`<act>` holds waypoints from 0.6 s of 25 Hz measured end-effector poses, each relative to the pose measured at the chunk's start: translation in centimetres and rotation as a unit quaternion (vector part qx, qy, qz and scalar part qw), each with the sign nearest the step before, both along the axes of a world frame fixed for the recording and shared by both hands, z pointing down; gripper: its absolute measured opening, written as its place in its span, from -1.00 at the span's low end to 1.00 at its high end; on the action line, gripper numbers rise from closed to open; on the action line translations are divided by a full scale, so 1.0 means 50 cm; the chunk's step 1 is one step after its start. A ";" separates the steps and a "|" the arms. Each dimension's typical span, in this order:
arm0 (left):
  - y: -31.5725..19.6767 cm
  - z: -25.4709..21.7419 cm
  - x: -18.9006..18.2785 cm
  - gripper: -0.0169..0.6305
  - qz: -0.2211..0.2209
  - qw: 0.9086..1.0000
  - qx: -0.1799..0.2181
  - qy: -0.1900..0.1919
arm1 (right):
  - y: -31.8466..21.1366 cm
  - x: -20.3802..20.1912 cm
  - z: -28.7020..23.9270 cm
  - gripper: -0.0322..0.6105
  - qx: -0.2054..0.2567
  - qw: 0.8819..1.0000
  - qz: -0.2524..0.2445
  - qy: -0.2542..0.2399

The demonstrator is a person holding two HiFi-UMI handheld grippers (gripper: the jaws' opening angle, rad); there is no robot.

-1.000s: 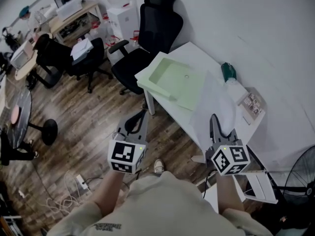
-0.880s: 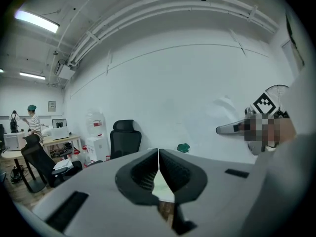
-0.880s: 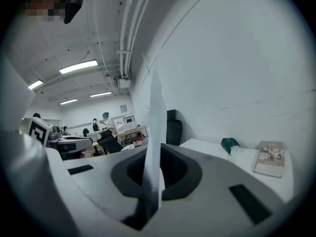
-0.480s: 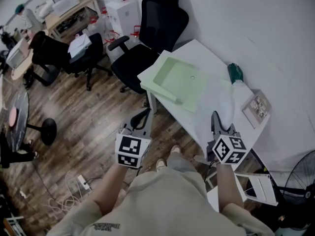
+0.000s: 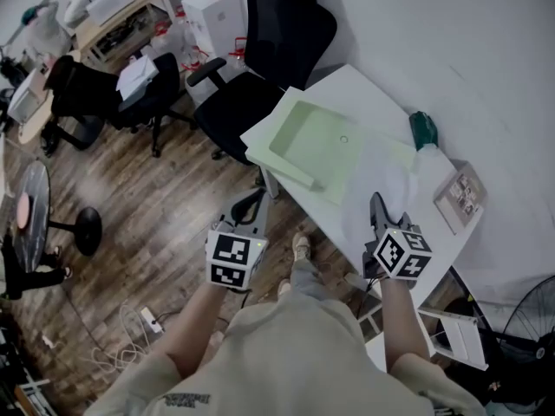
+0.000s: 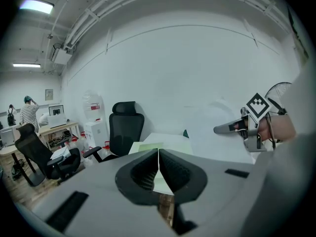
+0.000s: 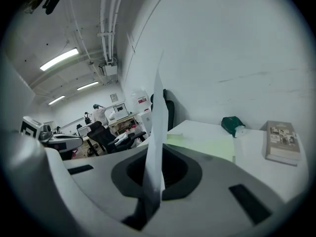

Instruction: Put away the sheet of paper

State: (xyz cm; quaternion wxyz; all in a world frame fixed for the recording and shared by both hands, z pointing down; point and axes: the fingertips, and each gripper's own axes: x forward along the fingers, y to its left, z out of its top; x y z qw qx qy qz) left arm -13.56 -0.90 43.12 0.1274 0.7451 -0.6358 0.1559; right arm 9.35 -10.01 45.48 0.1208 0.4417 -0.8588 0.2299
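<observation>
White and thin enough to let the tabletop show through, the sheet of paper [image 5: 382,177] is pinched at its near edge by the right gripper [image 5: 377,204], whose grey plastic jaws with black ribbed pads are clamped onto it. From above, the sheet spreads out ahead of those jaws, hanging over the near part of the white rectangular table [image 5: 351,83]. Its long axis runs away from the person towards the wall, and its far end overlaps the edge of the pale green flat tray [image 5: 314,137], a smooth shallow rectangle with a raised rim. In the right gripper view the paper shows edge-on as a narrow pale strip rising out of the pads and leaning a little, with the tray just behind it. The left gripper [image 6: 159,167] hangs out over the wood-plank floor [image 5: 152,202], well apart from the sheet and short of the table edge. Its two dark pads meet in a thin seam with nothing between them. Further along the table lie a dark green container on its side [image 5: 424,129] and a small rectangular book with a printed cover [image 5: 460,197], both beyond the paper's far end. A black high-backed office chair [image 5: 289,26] stands at the table's far corner.
</observation>
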 end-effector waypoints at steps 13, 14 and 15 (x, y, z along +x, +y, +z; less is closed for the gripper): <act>-0.175 0.084 -0.033 -0.88 -0.004 0.999 -0.047 -0.003 | -0.198 -0.046 0.115 -0.83 -0.085 0.996 0.004 -0.040; -0.188 0.094 -0.037 -0.88 -0.004 0.999 -0.052 -0.003 | -0.214 -0.049 0.128 -0.83 -0.092 0.995 0.005 -0.041; -0.202 0.105 -0.040 -0.88 -0.005 0.998 -0.059 -0.002 | -0.230 -0.051 0.142 -0.83 -0.099 0.994 0.006 -0.041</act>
